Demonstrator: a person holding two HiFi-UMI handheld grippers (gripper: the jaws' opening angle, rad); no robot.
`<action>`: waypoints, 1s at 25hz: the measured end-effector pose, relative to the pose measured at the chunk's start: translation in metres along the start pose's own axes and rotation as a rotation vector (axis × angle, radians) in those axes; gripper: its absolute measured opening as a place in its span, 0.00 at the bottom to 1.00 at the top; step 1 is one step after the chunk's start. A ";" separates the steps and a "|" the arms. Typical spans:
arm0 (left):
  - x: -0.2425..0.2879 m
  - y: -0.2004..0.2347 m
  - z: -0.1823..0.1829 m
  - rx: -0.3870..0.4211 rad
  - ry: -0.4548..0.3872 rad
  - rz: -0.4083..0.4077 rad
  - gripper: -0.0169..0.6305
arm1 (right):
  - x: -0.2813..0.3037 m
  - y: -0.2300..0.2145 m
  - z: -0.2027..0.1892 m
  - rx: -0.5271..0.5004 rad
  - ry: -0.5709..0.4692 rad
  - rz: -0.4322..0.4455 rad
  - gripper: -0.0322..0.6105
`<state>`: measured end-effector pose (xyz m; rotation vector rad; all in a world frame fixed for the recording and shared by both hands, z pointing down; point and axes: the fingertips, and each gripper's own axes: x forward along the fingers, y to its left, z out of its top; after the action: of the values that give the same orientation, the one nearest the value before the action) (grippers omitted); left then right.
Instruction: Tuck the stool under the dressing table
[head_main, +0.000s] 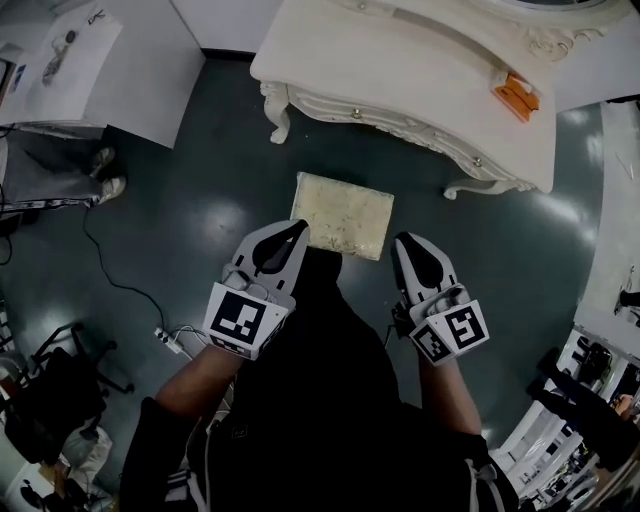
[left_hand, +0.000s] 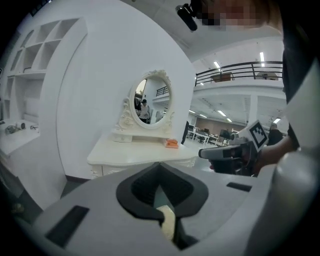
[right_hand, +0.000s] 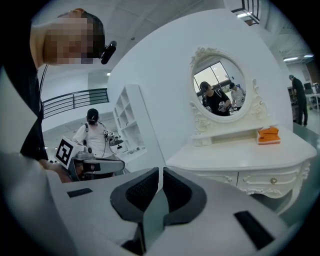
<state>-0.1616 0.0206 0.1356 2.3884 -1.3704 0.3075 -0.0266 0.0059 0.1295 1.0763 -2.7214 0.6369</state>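
Observation:
The stool (head_main: 341, 214), with a cream cushioned top, stands on the dark floor just in front of the white dressing table (head_main: 410, 70), outside its kneehole. My left gripper (head_main: 296, 231) is shut and empty, its tips over the stool's near left corner. My right gripper (head_main: 403, 244) is also shut and empty, just off the stool's near right corner. In the left gripper view the closed gripper (left_hand: 160, 169) points at the dressing table (left_hand: 140, 152) and its oval mirror (left_hand: 152, 102); a sliver of cushion (left_hand: 168, 223) shows below. The right gripper (right_hand: 160, 174) faces the table (right_hand: 240, 156) too.
An orange object (head_main: 517, 96) lies on the tabletop at the right. A white cabinet (head_main: 110, 60) stands at the far left. A cable and power strip (head_main: 170, 341) lie on the floor at the left, beside a black chair (head_main: 50, 385). A shelf with clutter (head_main: 590, 370) sits at the right.

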 end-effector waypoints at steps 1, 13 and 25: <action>0.004 0.000 -0.006 -0.008 0.017 -0.011 0.03 | 0.002 -0.003 -0.005 0.002 0.009 0.000 0.09; 0.076 0.014 -0.100 -0.080 0.135 -0.043 0.03 | 0.036 -0.057 -0.082 0.081 0.070 -0.037 0.08; 0.127 0.025 -0.188 -0.105 0.229 -0.045 0.03 | 0.057 -0.112 -0.192 0.127 0.179 -0.040 0.09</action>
<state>-0.1203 -0.0113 0.3576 2.2175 -1.1972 0.4686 0.0041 -0.0192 0.3556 1.0424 -2.5307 0.8652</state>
